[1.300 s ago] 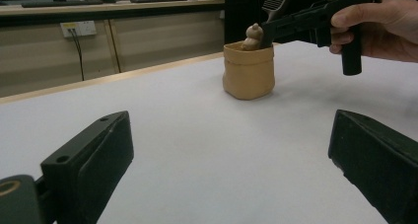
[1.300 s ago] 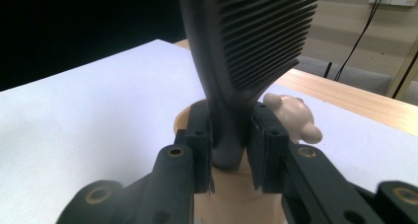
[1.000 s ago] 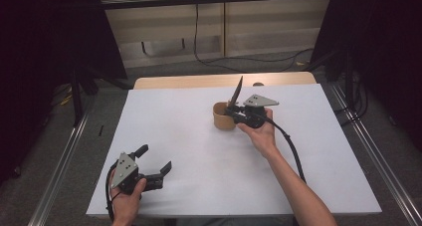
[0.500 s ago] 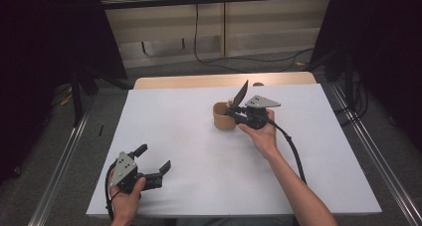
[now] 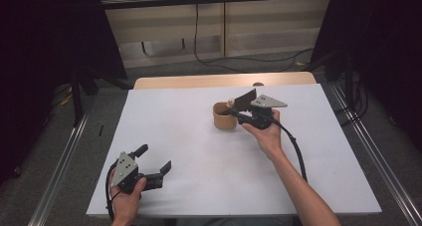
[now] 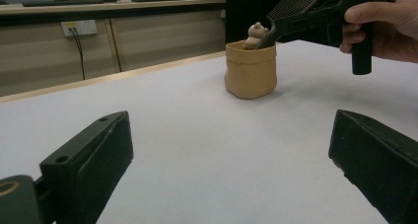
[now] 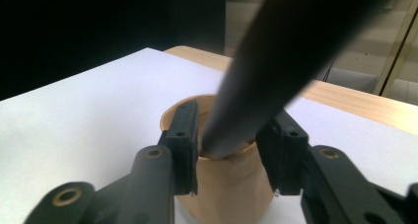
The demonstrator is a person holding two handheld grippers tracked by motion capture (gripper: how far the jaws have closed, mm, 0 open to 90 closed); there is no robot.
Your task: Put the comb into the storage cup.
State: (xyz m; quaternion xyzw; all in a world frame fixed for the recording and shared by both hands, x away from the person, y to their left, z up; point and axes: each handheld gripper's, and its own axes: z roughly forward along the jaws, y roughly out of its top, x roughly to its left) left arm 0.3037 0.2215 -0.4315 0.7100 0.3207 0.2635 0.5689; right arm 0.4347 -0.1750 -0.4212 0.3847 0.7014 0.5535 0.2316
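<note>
High view pictures showed a white desk (image 5: 199, 136) with a small tan pouch (image 5: 222, 117) set upright toward the far edge, a little right of the middle. The right gripper (image 5: 238, 109) was held over the pouch's right rim, and a small pale figure (image 5: 230, 102) was seen at its tip, just above the opening. From the left gripper view the same figure (image 6: 255, 34) was seen poking out of the pouch (image 6: 250, 68), with the right gripper (image 6: 268, 34) angled down against it. Whether the figure was truly clamped could not be told: one wide, flat black piece was raised above the pouch, and in the right gripper view a dark blurred shape crossed the frame and hid the contact, while the jaws stood near each other over the pouch (image 7: 224, 182) mouth.

The left gripper (image 5: 155, 162) was rested near the near-left corner of the desk, well apart from the pouch, its jaws spread wide with nothing between them.

The step in hand was judged to be the passing of the figure through the mouth of the pouch, either lowered in or lifted out; the pictures alone did not settle which. For the next move a straight vertical path would be called for, so that the soft rim was not caught or the pouch tipped. Steadying by the idle left gripper might be needed, since the pouch was standing free.
</note>
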